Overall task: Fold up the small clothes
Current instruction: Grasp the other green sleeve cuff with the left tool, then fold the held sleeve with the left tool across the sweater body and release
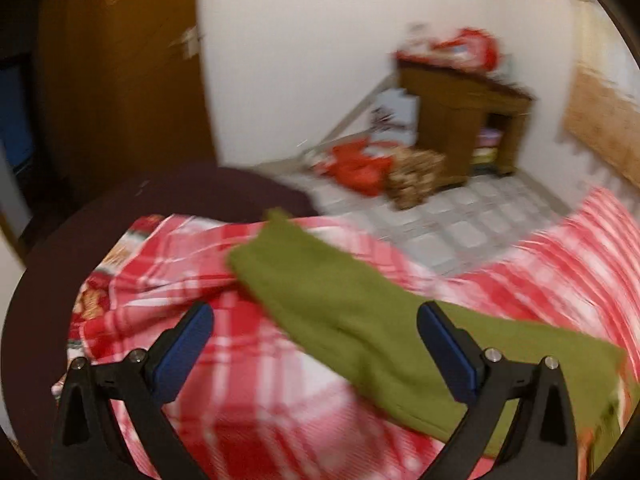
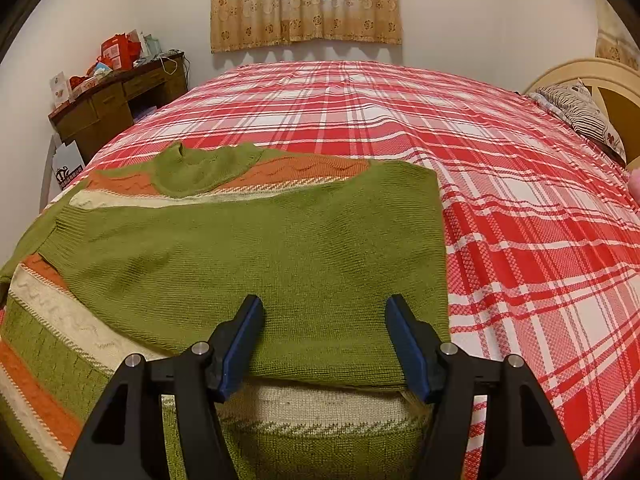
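The green knit sweater (image 2: 248,248) lay near the bed's (image 2: 520,200) left edge, one side folded over. Both claws, left (image 1: 314,354) and right (image 2: 324,344), stood spread and empty. Soft, floppy, probably stretchy: best pinched at the folded hem

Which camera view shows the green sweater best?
The right wrist view: the sweater lies sharp and nearly whole on the bed, stripes and collar visible. The left wrist view shows only a blurred plain green strip.
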`<state>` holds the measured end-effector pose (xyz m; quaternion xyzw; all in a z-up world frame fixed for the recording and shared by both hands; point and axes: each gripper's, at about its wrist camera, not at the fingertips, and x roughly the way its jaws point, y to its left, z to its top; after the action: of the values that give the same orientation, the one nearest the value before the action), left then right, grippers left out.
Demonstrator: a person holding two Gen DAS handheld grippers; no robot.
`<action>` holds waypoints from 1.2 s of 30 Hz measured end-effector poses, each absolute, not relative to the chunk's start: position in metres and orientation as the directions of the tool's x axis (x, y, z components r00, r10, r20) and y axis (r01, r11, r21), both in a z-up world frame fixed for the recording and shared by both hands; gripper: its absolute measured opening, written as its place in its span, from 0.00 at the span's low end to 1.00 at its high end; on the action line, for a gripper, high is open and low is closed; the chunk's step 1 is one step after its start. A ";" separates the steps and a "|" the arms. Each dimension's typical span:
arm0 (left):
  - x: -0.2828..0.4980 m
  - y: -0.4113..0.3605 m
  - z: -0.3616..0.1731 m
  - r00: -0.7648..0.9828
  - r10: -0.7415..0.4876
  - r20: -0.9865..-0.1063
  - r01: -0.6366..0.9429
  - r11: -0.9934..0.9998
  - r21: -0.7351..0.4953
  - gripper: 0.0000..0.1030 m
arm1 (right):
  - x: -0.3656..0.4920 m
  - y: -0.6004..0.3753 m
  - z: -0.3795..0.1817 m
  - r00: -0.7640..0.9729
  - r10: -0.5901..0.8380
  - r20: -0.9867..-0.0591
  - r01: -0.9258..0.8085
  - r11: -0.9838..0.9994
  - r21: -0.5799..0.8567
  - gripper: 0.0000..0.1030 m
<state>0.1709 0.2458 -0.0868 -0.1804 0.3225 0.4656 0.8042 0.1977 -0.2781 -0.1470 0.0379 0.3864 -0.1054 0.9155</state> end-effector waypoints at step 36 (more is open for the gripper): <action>0.196 0.274 -0.099 0.425 0.605 -0.674 -0.830 0.557 -0.023 0.10 | 0.197 -0.278 -0.148 0.680 -0.175 -0.712 0.221 0.975 -0.028 0.64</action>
<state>0.1957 0.2743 -0.0986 -0.1797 0.3136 0.4352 0.8246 0.1971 -0.2776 -0.1480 0.0302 0.3852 -0.1081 0.9160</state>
